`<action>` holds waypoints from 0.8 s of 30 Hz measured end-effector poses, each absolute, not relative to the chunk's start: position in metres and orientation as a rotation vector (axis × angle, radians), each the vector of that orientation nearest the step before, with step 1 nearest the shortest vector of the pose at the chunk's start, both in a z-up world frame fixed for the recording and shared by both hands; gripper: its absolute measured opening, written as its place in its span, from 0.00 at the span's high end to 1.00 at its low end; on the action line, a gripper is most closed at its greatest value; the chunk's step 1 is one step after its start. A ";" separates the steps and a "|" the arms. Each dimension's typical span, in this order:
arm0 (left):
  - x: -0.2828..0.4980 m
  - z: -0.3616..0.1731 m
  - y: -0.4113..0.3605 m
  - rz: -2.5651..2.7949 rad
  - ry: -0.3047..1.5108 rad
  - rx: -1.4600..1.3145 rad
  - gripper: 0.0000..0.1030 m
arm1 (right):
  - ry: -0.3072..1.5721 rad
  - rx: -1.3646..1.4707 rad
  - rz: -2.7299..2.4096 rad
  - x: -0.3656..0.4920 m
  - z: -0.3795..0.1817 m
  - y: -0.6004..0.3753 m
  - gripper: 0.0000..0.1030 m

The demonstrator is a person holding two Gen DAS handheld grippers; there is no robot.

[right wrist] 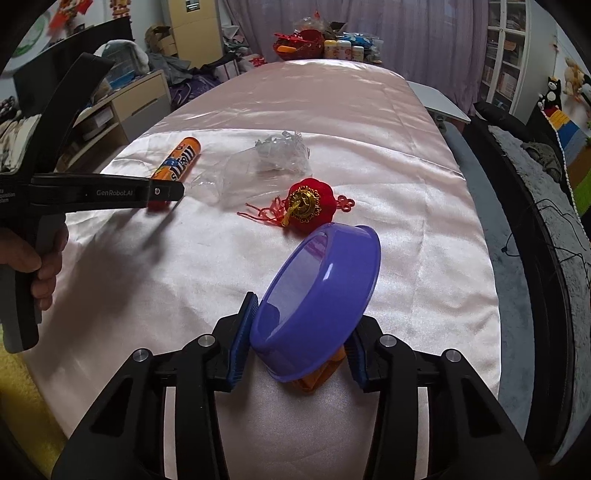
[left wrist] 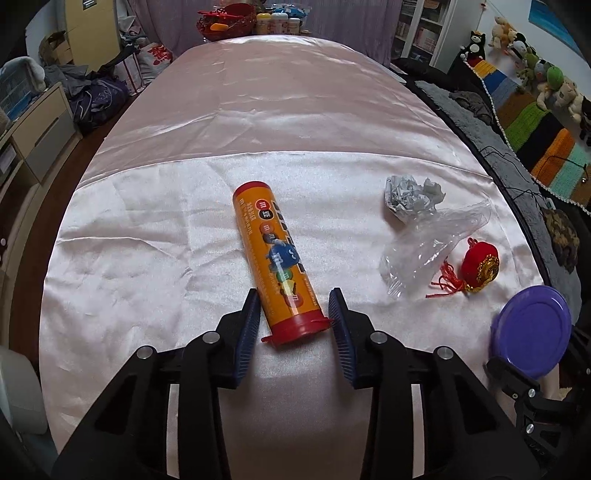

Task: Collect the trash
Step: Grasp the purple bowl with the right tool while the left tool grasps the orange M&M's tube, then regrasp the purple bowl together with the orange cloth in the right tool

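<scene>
An orange M&M's tube (left wrist: 275,254) with a red cap lies on the white satin cloth; it also shows in the right wrist view (right wrist: 181,159). My left gripper (left wrist: 294,312) is open, its jaws on either side of the tube's cap end. A crumpled grey paper ball (left wrist: 410,194) and a clear plastic bag (left wrist: 424,245) lie to the right, also seen in the right wrist view as the bag (right wrist: 255,173). My right gripper (right wrist: 301,332) is shut on a purple bowl (right wrist: 317,306), held tilted above the cloth; the bowl shows in the left wrist view (left wrist: 530,330).
A red lantern ornament (right wrist: 308,203) with tassels lies beyond the bowl, also in the left wrist view (left wrist: 478,266). A red basket (left wrist: 227,20) and bottles stand at the table's far end. A dark sofa (left wrist: 517,177) runs along the right; cabinets (left wrist: 33,136) stand on the left.
</scene>
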State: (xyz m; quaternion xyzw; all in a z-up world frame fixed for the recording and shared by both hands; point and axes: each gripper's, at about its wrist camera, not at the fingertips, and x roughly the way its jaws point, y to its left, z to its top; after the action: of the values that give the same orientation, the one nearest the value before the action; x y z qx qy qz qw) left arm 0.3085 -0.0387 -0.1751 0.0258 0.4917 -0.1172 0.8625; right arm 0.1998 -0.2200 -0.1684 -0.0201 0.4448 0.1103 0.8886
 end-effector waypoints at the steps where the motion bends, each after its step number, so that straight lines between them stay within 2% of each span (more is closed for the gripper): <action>1: 0.305 -0.175 -0.038 -0.249 1.032 0.056 0.67 | 0.922 -0.039 0.235 0.199 -0.166 -0.219 0.57; 14: 0.221 -0.160 -0.018 -0.268 1.018 0.078 0.67 | 0.854 -0.031 0.296 0.161 -0.126 -0.202 0.62; 17: 0.193 -0.158 -0.014 -0.278 1.021 0.071 0.67 | 0.849 -0.033 0.314 0.146 -0.122 -0.196 0.67; 24: 0.136 -0.155 -0.005 -0.288 1.021 0.048 0.67 | 0.869 -0.030 0.323 0.114 -0.131 -0.187 0.67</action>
State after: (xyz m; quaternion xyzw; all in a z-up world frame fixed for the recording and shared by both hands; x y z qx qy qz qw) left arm 0.1362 -0.0046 -0.1553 0.0228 0.4868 -0.1373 0.8624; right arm 0.1142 -0.1867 -0.1311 -0.0145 0.4192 0.1557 0.8943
